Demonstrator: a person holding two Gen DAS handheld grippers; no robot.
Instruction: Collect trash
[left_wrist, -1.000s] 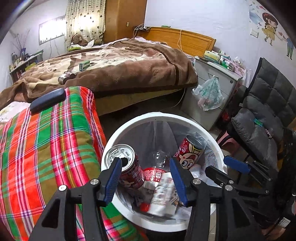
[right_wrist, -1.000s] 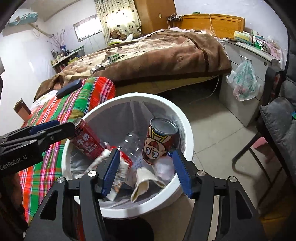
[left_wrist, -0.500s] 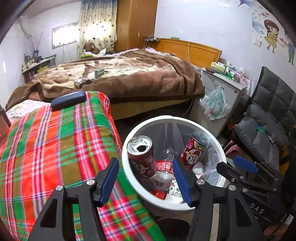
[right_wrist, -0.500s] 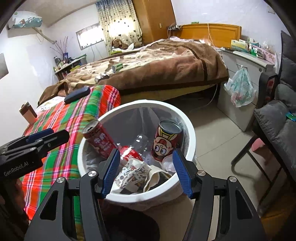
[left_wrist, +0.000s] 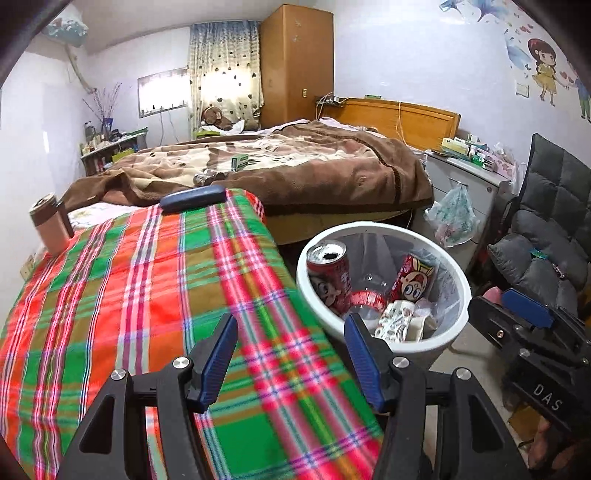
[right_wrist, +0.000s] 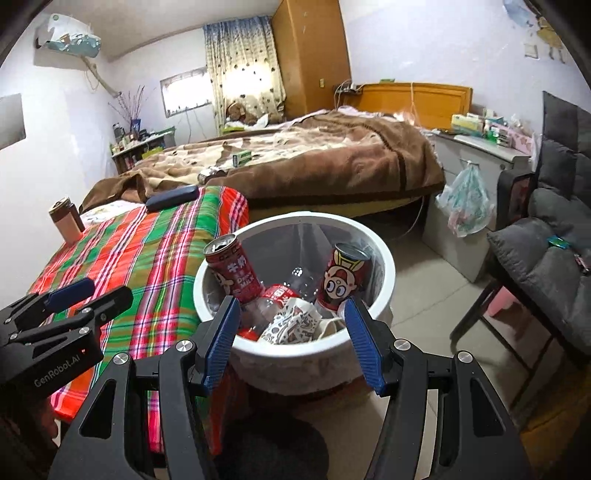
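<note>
- Left gripper (left_wrist: 290, 354) sat low centre in the left wrist view, blue pads apart with nothing between them; only plaid cloth (left_wrist: 147, 295) showed behind the gap.
- A second before, one red can stood in that gap over the bin. That can (left_wrist: 330, 275) now leaned inside the white trash bin (left_wrist: 456, 273), against its left wall, clear of the pads.
- The bin had slid from lower centre to right of centre in the left wrist view; the plaid cloth now filled the lower left.
- Right gripper (right_wrist: 291, 338) held low centre in the right wrist view, pads spread as wide as a second earlier, nothing clamped. The bin rim (right_wrist: 386, 258) lay just beyond them.
- Bin contents seen from the right: a second red can (right_wrist: 343, 278) leaning right, a clear bottle (right_wrist: 273, 301) with a red label, and crumpled printed paper (right_wrist: 291, 323).
- A brown tumbler (left_wrist: 50, 225) had come into view at the left edge; it was not in the earlier frames.
- A dark blue case (left_wrist: 194, 197) lay at the cloth's far end, and the brown-blanketed bed (left_wrist: 314, 173) lay beyond.
</note>
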